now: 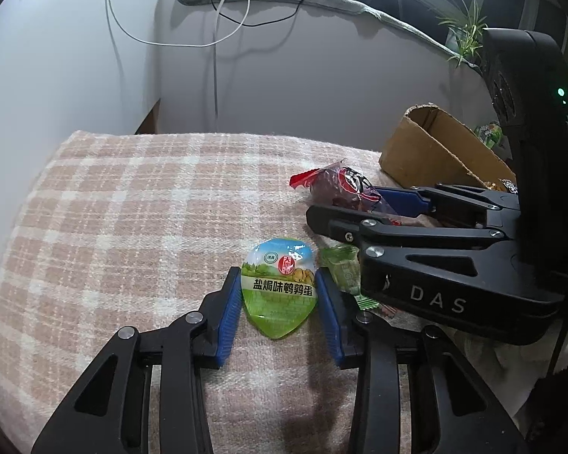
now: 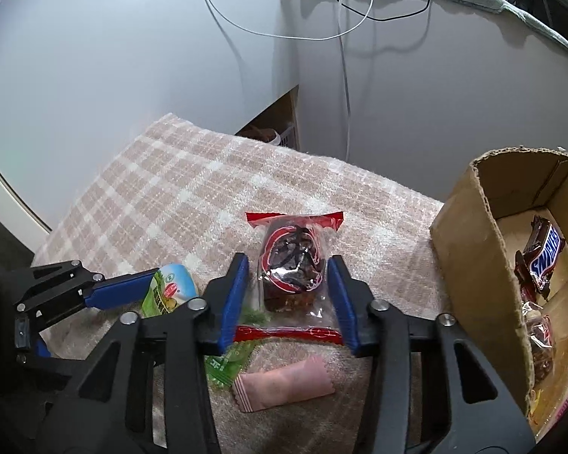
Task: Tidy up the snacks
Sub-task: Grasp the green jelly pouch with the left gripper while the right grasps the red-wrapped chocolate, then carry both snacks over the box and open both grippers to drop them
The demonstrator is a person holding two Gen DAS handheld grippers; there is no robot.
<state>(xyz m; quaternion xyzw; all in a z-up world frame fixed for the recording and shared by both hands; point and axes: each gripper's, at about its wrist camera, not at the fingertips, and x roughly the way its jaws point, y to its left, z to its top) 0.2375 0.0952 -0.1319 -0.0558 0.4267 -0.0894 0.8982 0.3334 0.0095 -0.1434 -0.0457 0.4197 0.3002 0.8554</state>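
Work surface: a pink-and-cream plaid woven blanket [image 1: 106, 204] spread over a raised surface against a pale wall, with white and black cables [image 1: 216, 38] hanging down it.

Left gripper [image 1: 278, 295]: black frame, blue ribbed pads, jaws spread. A green teardrop-shaped sealed snack pouch with Chinese lettering [image 1: 279, 287] lies flat on the blanket between the pads; the pads sit at its two edges, and whether they press it cannot be told. The same pouch shows in the right wrist view [image 2: 170, 289] at the left pad's tip.

Right gripper [image 2: 288, 295]: same build, jaws spread, straddling a clear plastic packet with red sealed ends holding a dark brown cake [image 2: 291, 276]. The packet rests on the blanket; gaps show between it and both pads, so it is not gripped.

Other items on the blanket: a small green wrapped candy [image 2: 223, 365] and a pale pink wrapped bar [image 2: 284, 386], side by side, below the right gripper's jaws.

Container: an open brown corrugated cardboard box [image 2: 469, 265] stands at the right edge of the blanket. Inside lie a brown Snickers bar [image 2: 545, 253] and a further clear packet of dark cake [image 2: 543, 344]
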